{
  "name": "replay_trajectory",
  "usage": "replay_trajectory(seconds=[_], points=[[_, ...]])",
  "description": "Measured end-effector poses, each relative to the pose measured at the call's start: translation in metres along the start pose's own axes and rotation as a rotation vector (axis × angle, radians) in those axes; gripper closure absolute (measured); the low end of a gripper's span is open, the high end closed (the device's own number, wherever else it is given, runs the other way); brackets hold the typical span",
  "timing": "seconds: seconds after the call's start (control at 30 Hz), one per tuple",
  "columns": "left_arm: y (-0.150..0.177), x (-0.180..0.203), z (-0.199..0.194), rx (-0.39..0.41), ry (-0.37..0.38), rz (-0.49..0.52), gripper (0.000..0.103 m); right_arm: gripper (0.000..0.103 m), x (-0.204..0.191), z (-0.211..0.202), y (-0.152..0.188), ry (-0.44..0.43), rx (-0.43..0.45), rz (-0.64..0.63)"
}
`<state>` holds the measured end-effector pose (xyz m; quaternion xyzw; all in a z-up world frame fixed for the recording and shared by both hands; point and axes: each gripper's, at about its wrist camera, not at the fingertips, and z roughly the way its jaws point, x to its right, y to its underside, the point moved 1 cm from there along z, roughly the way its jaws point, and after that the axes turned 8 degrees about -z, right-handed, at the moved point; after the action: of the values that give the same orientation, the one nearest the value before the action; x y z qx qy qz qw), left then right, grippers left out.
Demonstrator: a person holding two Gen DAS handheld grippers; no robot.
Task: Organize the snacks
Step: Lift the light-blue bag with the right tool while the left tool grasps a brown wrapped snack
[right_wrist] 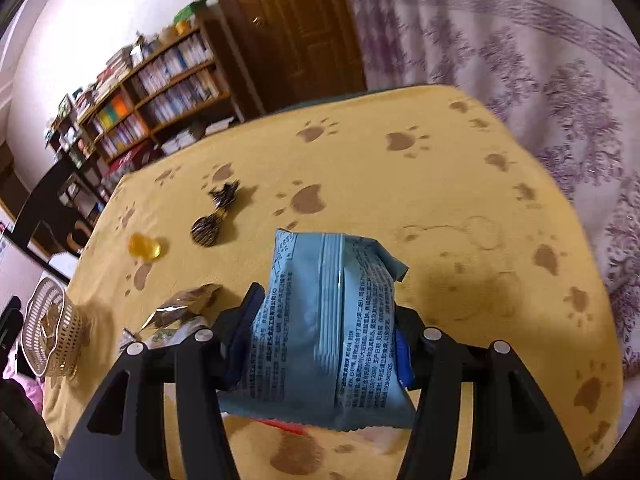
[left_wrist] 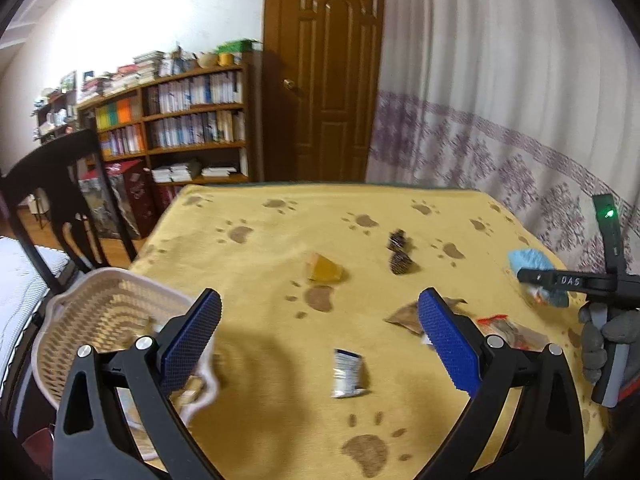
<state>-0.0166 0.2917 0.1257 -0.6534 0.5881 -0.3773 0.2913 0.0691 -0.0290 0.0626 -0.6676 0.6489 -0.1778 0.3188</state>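
My left gripper (left_wrist: 320,340) is open above the yellow paw-print cloth, nothing between its blue pads (left_wrist: 448,340). A silver-blue wrapper (left_wrist: 348,374) lies just below the gap. The white woven basket (left_wrist: 72,320) stands at the table's left edge, beside the left finger. My right gripper (right_wrist: 320,340) is shut on a light blue snack packet (right_wrist: 328,320), held above the cloth. In the left wrist view that packet (left_wrist: 528,260) shows at the far right with a gloved hand (left_wrist: 604,340). Loose on the cloth lie a yellow candy (left_wrist: 324,272), two dark wrapped candies (left_wrist: 400,254), a brown packet (left_wrist: 404,316) and a red-edged packet (left_wrist: 516,332).
A dark wooden chair (left_wrist: 60,200) stands left of the table behind the basket. A bookshelf (left_wrist: 180,120) and a wooden door (left_wrist: 332,72) are at the back. A patterned curtain (left_wrist: 500,120) hangs along the table's right side.
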Motion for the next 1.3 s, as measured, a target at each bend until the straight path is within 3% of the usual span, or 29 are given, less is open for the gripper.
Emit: replay_trajectory(seconds=[0.23,0.4,0.67,0.97,1.0,1.1,1.23,1.3], points=[[0.016,0.037,0.034,-0.105,0.060,0.026,0.003,0.047,0.026,-0.006,0.017,0.059,0.053,0.040],[0.020,0.062,0.068,-0.174,0.076,0.064,0.003,0.047,0.032,0.000,0.024,0.057,0.070,0.064],[0.029,0.099,0.134,-0.311,0.169,0.131,0.003,0.047,0.030,0.011,0.029,0.054,0.053,0.060],[0.035,0.102,0.184,-0.393,0.119,0.157,0.003,0.047,0.030,0.019,0.032,0.050,0.030,0.061],[0.034,0.101,0.186,-0.392,0.119,0.158,0.006,0.047,0.030,0.020,0.032,0.050,0.028,0.060],[0.031,0.095,0.194,-0.407,0.127,0.138,0.029,0.047,0.029,0.023,0.033,0.051,0.021,0.056],[0.028,0.084,0.197,-0.419,0.156,0.088,0.039,0.047,0.028,0.026,0.034,0.052,0.015,0.049],[0.027,0.081,0.197,-0.415,0.156,0.084,0.053,0.047,0.028,0.027,0.034,0.053,0.014,0.047]])
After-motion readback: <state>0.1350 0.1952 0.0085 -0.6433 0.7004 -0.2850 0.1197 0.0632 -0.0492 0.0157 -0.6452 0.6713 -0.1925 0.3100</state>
